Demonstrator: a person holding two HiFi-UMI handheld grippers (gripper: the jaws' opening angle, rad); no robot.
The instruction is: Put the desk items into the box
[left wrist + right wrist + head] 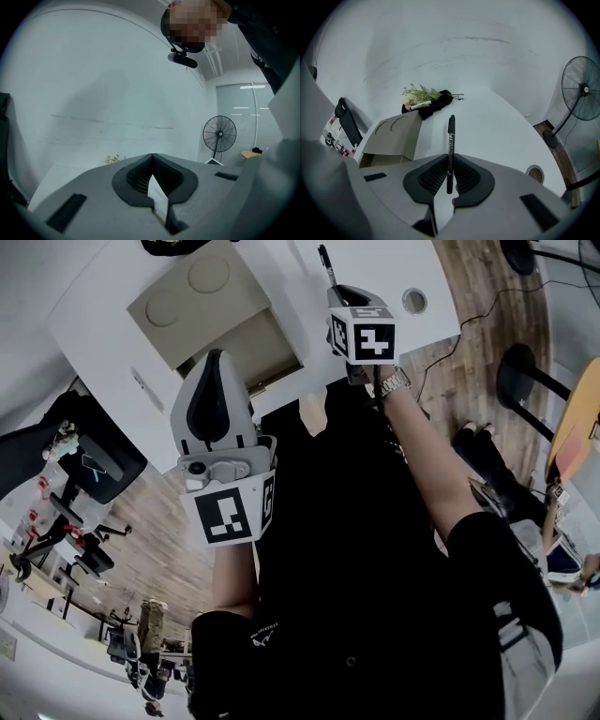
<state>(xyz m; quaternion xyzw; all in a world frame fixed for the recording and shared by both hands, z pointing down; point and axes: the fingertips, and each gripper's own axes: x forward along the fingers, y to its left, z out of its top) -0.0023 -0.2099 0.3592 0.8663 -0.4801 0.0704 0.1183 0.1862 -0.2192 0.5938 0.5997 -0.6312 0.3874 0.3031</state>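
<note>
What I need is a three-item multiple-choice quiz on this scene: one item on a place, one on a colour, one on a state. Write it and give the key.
1. Where does the cardboard box stand?
A) on a shelf
B) on the white table
C) on a trolley

2. What colour is the marker?
A) black
B) red
C) yellow

3. How do the jaws of the right gripper stand?
A) wide apart and empty
B) shut on the box flap
C) shut on the marker

Key:
1 B: both the head view and the right gripper view show the box resting on the table top.
2 A: its barrel and cap are black, with pale print.
3 C: the right gripper view shows the jaws pressing the barrel from both sides.
</note>
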